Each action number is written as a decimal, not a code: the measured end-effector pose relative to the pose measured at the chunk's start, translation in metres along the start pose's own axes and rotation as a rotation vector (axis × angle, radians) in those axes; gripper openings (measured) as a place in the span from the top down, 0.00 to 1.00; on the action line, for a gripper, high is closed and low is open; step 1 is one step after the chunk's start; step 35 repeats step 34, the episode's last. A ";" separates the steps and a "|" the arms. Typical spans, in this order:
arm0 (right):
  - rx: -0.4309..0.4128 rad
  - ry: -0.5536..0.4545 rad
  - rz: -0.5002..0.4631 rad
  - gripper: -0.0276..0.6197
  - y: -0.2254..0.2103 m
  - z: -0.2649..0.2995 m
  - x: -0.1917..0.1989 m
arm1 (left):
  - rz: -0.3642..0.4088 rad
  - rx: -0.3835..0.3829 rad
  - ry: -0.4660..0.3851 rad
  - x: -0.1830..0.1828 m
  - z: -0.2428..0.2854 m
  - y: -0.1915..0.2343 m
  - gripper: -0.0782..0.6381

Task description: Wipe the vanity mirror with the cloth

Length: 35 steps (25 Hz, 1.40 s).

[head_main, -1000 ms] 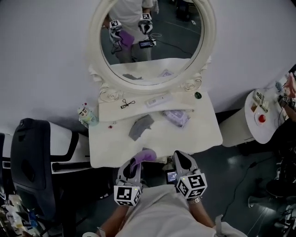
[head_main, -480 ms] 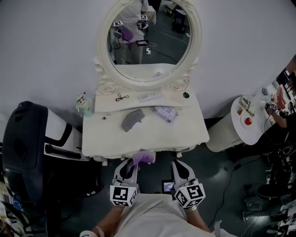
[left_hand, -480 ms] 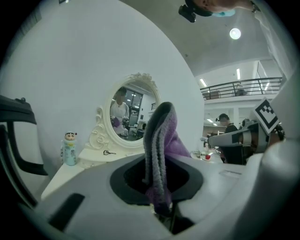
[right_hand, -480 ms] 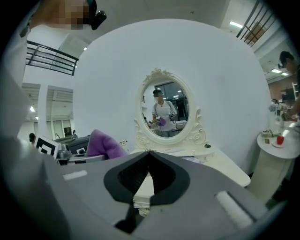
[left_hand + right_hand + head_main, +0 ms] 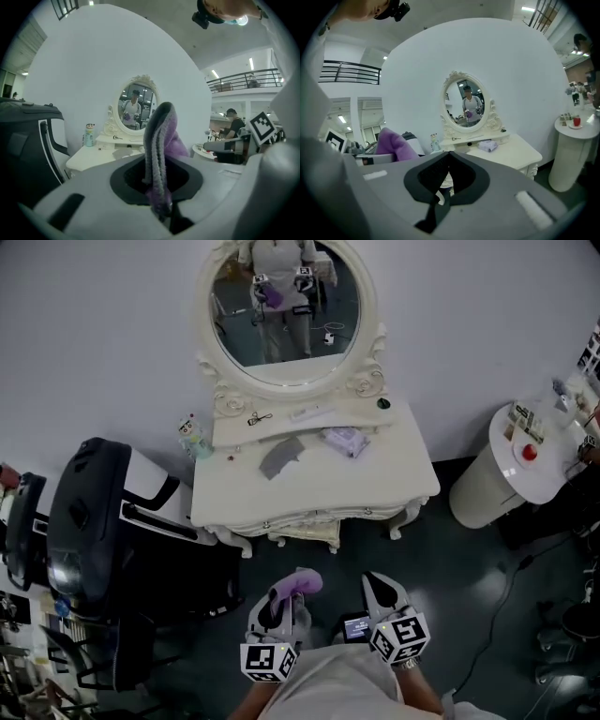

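Purple cloth [image 5: 298, 582] is clamped in our left tool [image 5: 278, 601], well short of the vanity mirror [image 5: 286, 315], which stands at the worktop's [image 5: 394, 488] back edge. Right tool [image 5: 379, 589], equally far from the mirror, has its jaws together on nothing. Our read on risk: the cloth is pinched by one fold, so rubbing the mirror could drag it free, and reaching in could sweep the grey cloth [image 5: 281, 457] lying below the mirror.

Head view: high, steeply down, well back from the oval white-framed vanity mirror [image 5: 284, 310]. Both gripper views: low, level, facing it from afar. All three share it.
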State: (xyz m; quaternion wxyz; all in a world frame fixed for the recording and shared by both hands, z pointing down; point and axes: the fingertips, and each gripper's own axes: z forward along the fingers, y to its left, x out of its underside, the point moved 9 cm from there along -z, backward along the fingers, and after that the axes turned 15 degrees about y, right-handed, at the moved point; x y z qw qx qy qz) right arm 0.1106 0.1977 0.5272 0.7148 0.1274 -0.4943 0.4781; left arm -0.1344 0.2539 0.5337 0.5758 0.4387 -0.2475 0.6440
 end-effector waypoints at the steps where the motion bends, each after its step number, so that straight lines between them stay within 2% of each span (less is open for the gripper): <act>1: -0.005 -0.002 0.000 0.95 0.004 -0.006 0.006 | 0.010 0.000 0.012 0.008 -0.011 -0.005 0.81; 6: 0.005 -0.046 -0.029 0.95 0.033 -0.034 0.022 | 0.045 0.007 0.004 0.026 -0.038 -0.004 0.81; 11: 0.062 -0.063 -0.028 0.95 0.079 -0.063 0.045 | 0.056 0.098 -0.072 0.025 -0.066 0.001 0.81; 14: 0.112 -0.071 -0.030 0.95 0.112 -0.068 0.056 | 0.069 0.149 -0.086 0.035 -0.093 0.019 0.81; 17: 0.154 -0.075 0.027 0.95 0.164 -0.065 0.073 | 0.082 0.143 -0.070 0.055 -0.135 0.059 0.81; 19: 0.164 -0.063 0.071 0.95 0.203 -0.067 0.089 | 0.066 0.138 -0.057 0.073 -0.164 0.084 0.81; 21: 0.161 -0.054 0.068 0.95 0.235 -0.072 0.105 | 0.045 0.144 -0.053 0.092 -0.184 0.103 0.81; 24: 0.180 -0.048 0.060 0.95 0.272 -0.079 0.130 | 0.062 0.167 -0.043 0.112 -0.204 0.122 0.81; 27: 0.205 -0.034 0.099 0.95 0.297 -0.097 0.147 | 0.087 0.199 -0.045 0.117 -0.228 0.127 0.81; 29: 0.213 -0.023 0.090 0.95 0.309 -0.110 0.149 | 0.094 0.206 -0.051 0.114 -0.243 0.127 0.81; 35: 0.202 -0.045 0.057 0.95 0.334 -0.141 0.154 | 0.104 0.172 -0.067 0.118 -0.279 0.127 0.81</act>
